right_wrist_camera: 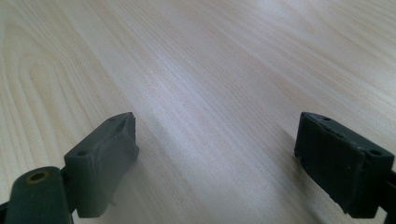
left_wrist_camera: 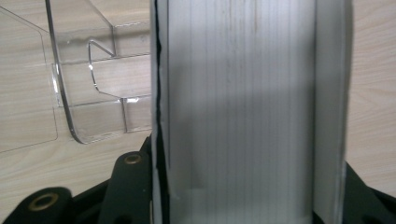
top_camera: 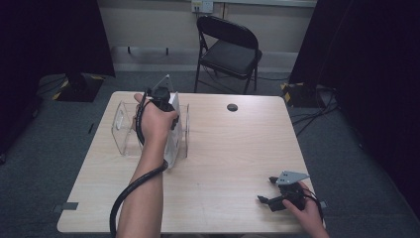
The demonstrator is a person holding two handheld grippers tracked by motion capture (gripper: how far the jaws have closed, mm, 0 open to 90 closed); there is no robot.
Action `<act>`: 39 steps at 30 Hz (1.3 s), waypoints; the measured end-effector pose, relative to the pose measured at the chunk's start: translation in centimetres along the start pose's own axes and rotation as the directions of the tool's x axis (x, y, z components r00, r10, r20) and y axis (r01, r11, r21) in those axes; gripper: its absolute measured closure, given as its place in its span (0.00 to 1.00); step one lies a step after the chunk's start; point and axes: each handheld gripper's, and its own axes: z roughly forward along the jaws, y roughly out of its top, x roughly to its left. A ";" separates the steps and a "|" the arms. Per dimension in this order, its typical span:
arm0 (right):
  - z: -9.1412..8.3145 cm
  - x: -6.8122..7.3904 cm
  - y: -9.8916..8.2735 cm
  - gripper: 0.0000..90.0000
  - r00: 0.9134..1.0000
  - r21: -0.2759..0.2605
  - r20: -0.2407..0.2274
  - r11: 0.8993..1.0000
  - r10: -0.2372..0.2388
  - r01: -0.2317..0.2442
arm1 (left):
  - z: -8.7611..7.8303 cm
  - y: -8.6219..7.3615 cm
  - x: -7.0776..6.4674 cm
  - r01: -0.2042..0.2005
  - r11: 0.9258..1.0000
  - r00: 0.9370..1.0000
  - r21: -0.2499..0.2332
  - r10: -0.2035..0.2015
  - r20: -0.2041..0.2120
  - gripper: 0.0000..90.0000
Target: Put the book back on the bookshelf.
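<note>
My left gripper (top_camera: pixel 168 111) is shut on a thick white book (top_camera: pixel 173 144) and holds it upright on the wooden table (top_camera: pixel 233 153), inside a clear acrylic rack (top_camera: pixel 124 130) at the table's far left. In the left gripper view the book's grey page edges (left_wrist_camera: pixel 243 102) stand between the two black jaws, its white covers are on either side, and the clear rack (left_wrist_camera: pixel 88 88) lies to the left. My right gripper (top_camera: pixel 266 189) rests low over the table's near right part. Its jaws stand wide apart over bare wood (right_wrist_camera: pixel 219 154) with nothing between them.
A small black round cap (top_camera: pixel 232 107) sits in the tabletop near the far edge. Behind the table stands a black folding chair (top_camera: pixel 230 49). Dark curtains hang on both sides, and cables lie on the grey floor at the right (top_camera: pixel 317 114).
</note>
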 end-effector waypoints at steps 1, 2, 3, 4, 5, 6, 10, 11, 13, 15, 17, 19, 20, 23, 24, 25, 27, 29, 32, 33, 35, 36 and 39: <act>0.0 0.0 0.0 0.13 1.000 0.000 0.000 1.000 0.000 0.000 | 0.1 0.0 0.0 -0.011 1.000 1.000 0.001 0.011 -0.008 0.59; 0.0 0.0 0.0 0.13 1.000 0.000 0.000 1.000 0.000 0.000 | 0.3 0.1 0.0 -0.009 1.000 1.000 0.000 0.009 -0.005 0.59; 0.0 0.0 0.0 0.13 1.000 0.000 0.000 1.000 0.000 0.000 | 0.5 0.1 0.0 -0.009 1.000 1.000 0.004 0.009 -0.006 0.59; 0.0 0.0 0.0 0.13 1.000 0.000 0.000 1.000 0.000 0.000 | 0.7 0.2 -0.1 0.006 1.000 1.000 0.003 -0.006 0.002 0.59; 0.0 0.0 0.0 0.13 1.000 0.001 0.000 1.000 0.000 0.000 | 0.8 0.2 -0.1 0.007 1.000 1.000 0.003 -0.007 0.003 0.59; 0.0 0.0 0.0 0.13 1.000 0.000 0.000 1.000 0.000 0.000 | 0.8 0.3 -0.1 0.005 1.000 1.000 0.004 -0.005 0.002 0.59; 0.0 0.0 0.0 0.13 1.000 0.001 0.000 1.000 -0.001 0.001 | 0.9 0.5 -0.2 0.001 1.000 1.000 0.009 -0.001 -0.005 0.59; 0.0 0.0 0.0 0.13 1.000 0.001 0.000 1.000 -0.001 0.001 | 0.9 0.5 -0.2 0.001 1.000 1.000 0.009 -0.001 -0.005 0.59; 0.0 0.0 0.0 0.13 1.000 0.000 0.000 1.000 0.000 0.000 | 1.0 0.6 -0.2 -0.001 1.000 1.000 0.008 0.001 -0.005 0.59; 0.0 0.0 0.0 0.13 1.000 0.000 0.000 1.000 0.000 0.000 | 1.1 0.6 -0.1 -0.003 1.000 1.000 0.009 0.003 -0.005 0.59; 0.0 0.0 0.0 0.13 1.000 0.000 0.000 1.000 0.000 0.000 | 1.2 0.7 -0.2 0.010 1.000 1.000 0.008 -0.010 -0.001 0.59; 0.0 0.0 0.0 0.13 1.000 0.000 0.000 1.000 0.000 0.000 | 1.3 0.8 -0.3 0.003 1.000 1.000 0.011 -0.003 -0.004 0.59; 0.0 0.0 0.0 0.13 1.000 0.000 0.000 1.000 0.000 0.000 | 1.3 0.8 -0.3 0.003 1.000 1.000 0.011 -0.003 -0.004 0.59; 0.0 0.0 0.0 0.13 1.000 0.000 0.000 1.000 -0.001 0.001 | 1.3 1.0 -0.2 0.003 1.000 1.000 0.007 -0.003 -0.008 0.59; 0.0 0.0 0.0 0.13 1.000 0.000 0.000 1.000 0.000 0.000 | 1.3 1.1 -0.4 -0.003 1.000 1.000 -0.001 0.003 -0.015 0.59; 0.0 0.0 0.0 0.13 1.000 0.000 0.000 1.000 0.000 0.000 | 1.3 1.1 -0.4 -0.003 1.000 1.000 -0.001 0.003 -0.015 0.59; 0.0 0.0 0.0 0.13 1.000 0.000 0.000 1.000 -0.001 0.001 | 1.2 1.2 -0.4 -0.006 1.000 1.000 -0.002 0.006 -0.020 0.59; 0.0 0.0 0.0 0.13 1.000 0.000 0.000 1.000 -0.001 0.001 | 1.2 1.3 -0.5 -0.008 1.000 1.000 0.004 0.008 -0.018 0.59; 0.0 0.0 0.0 0.13 1.000 0.000 0.000 1.000 0.000 0.000 | 1.2 1.6 -0.6 0.003 1.000 1.000 0.004 -0.003 -0.014 0.59; 0.0 0.0 0.0 0.13 1.000 0.000 0.000 1.000 0.000 0.000 | 1.2 1.6 -0.6 0.003 1.000 1.000 0.004 -0.003 -0.014 0.59; 0.0 0.0 0.0 0.13 1.000 0.000 0.000 1.000 0.000 0.000 | 1.2 1.8 -0.7 0.002 1.000 1.000 -0.004 -0.002 -0.018 0.59; 0.0 0.0 0.0 0.13 1.000 0.002 -0.001 1.000 0.003 -0.003 | 1.2 1.8 -0.8 0.006 1.000 1.000 -0.006 -0.006 -0.019 0.59; 0.0 0.0 0.0 0.13 1.000 0.002 -0.001 1.000 0.003 -0.003 | 1.2 2.0 -0.9 -0.001 1.000 1.000 -0.002 0.001 -0.017 0.59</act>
